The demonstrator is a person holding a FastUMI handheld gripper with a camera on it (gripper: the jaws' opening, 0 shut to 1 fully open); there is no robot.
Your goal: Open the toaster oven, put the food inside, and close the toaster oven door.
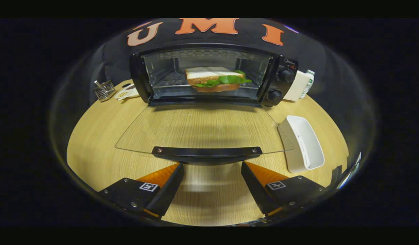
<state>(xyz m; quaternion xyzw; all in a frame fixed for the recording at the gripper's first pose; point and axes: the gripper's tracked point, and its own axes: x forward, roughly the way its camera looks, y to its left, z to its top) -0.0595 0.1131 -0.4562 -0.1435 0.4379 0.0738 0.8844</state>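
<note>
Sitting on oven (141, 73) rack, sandwich (216, 80) w/ lettuce; fingers (168, 185) spread apart.

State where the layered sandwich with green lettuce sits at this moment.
In the gripper view, the layered sandwich with green lettuce rests on the rack inside the open black toaster oven, beyond the lowered glass door and the gripper, whose jaws stand open.

- toaster oven (213, 76): black case and knobs, clear glass door with a black handle (206, 154)
- sandwich (217, 80): white and brown bread, green leaves, a reddish slice underneath
- counter (94, 143): pale wood with fine straight grain
- tray (303, 143): plain white (glossy)
- wire holder (104, 90): grey metal grid
- gripper (212, 170): fingers spread apart, black-and-white square markers on its body
</note>
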